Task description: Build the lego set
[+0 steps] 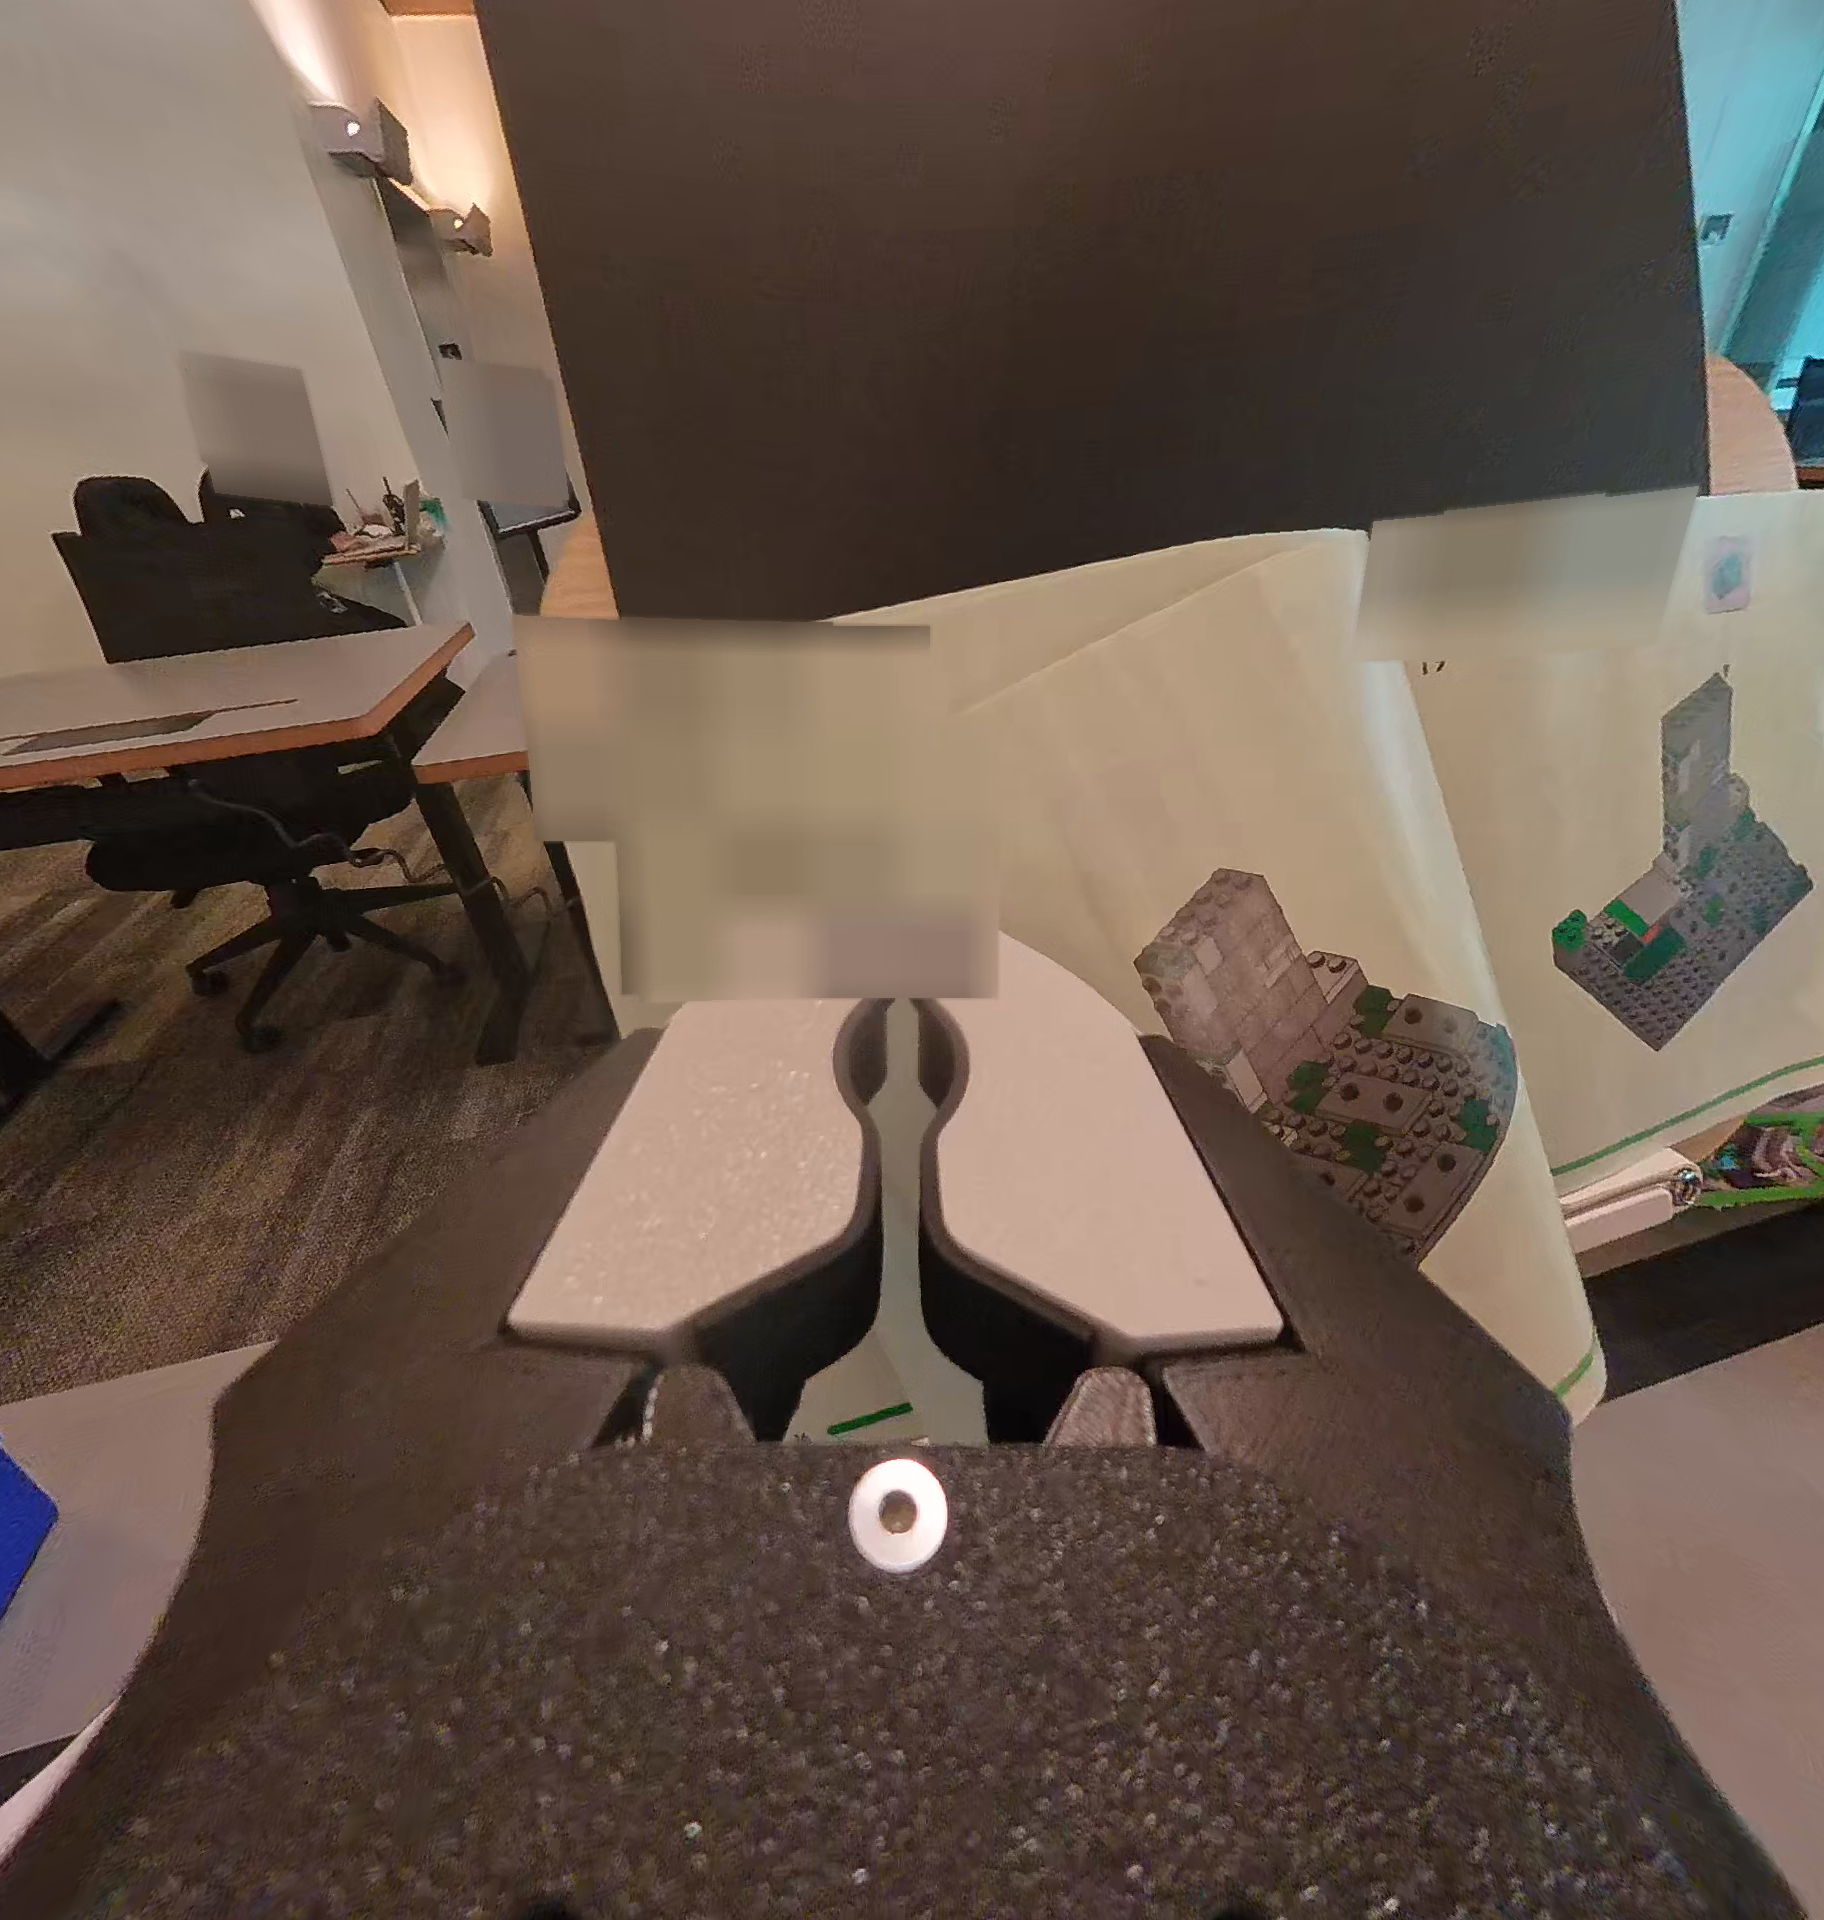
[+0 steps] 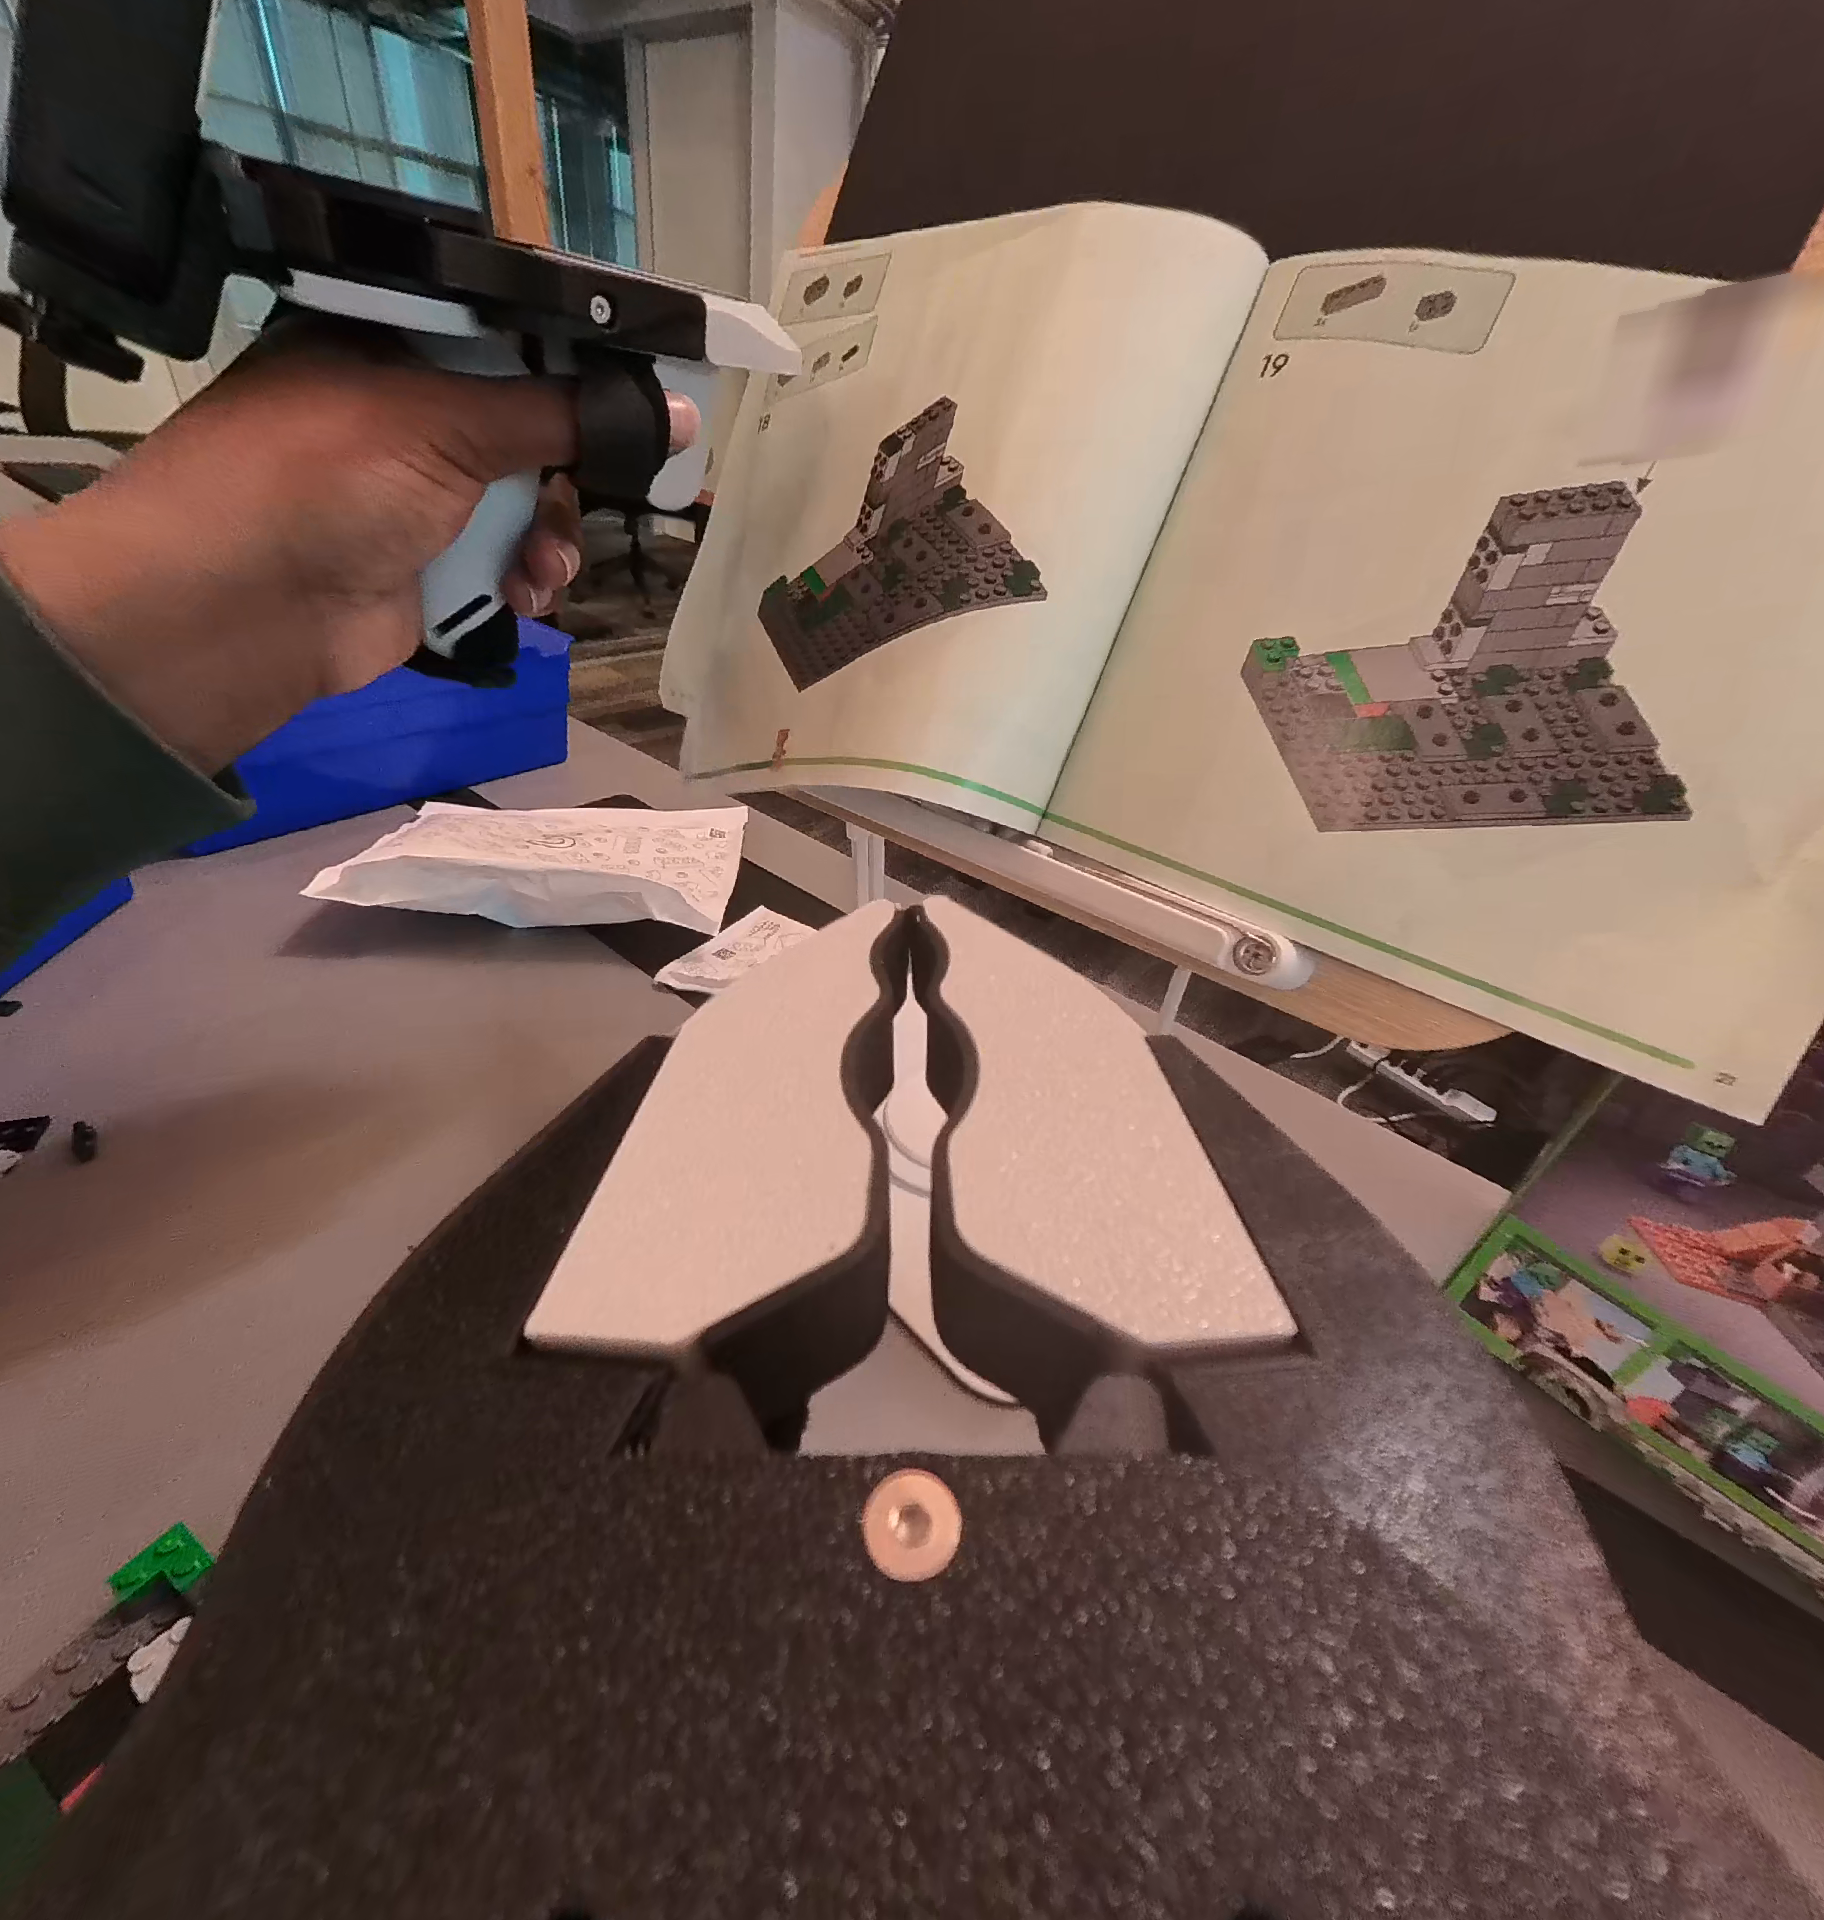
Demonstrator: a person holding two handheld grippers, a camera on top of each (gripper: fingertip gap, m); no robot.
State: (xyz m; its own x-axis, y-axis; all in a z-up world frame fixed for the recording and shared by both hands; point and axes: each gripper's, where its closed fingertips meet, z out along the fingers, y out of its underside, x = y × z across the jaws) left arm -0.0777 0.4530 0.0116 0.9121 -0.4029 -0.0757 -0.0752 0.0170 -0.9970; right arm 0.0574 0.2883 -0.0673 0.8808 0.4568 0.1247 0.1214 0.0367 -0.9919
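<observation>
1. Worktop (image 2: 316,1091): grey, matte. It extends left of and beneath the right gripper (image 2: 909,914).
2. Room: open office. Left of the left gripper (image 1: 903,1013) are a desk (image 1: 212,707), a black chair (image 1: 264,831) and a wood-pattern floor (image 1: 108,1091).
3. Dark panel (image 1: 1095,260): stands ahead of and above both grippers.
4. Booklet (image 2: 1303,582): open on a white stand (image 2: 1178,925), ahead of and to the right of the right gripper. Both visible pages carry drawings of a grey build.
5. Left gripper: closed on a booklet page (image 1: 903,1247). The page edge runs through the narrow slot between the fingers.
6. Right gripper: fingers pressed together at the tips, holding nothing.
7. Hand (image 2: 295,520): grips the left gripper's handle, up and left of the right gripper.
8. Blue bin (image 2: 399,727): left of and beyond the right gripper, under the hand. Contents cannot be seen.
9. White bag (image 2: 534,862): lies flat on the worktop, ahead-left of the right gripper. A smaller bag (image 2: 742,945) lies just beside the fingertips.
10. Box (image 2: 1718,1299): colour-printed, right of the right gripper.
11. Lego build (image 2: 66,1683): grey plate with a green brick (image 2: 160,1564), at the near left of the right gripper.
12. Loose pieces (image 2: 14,1143): small, dark, far left on the worktop.
</observation>
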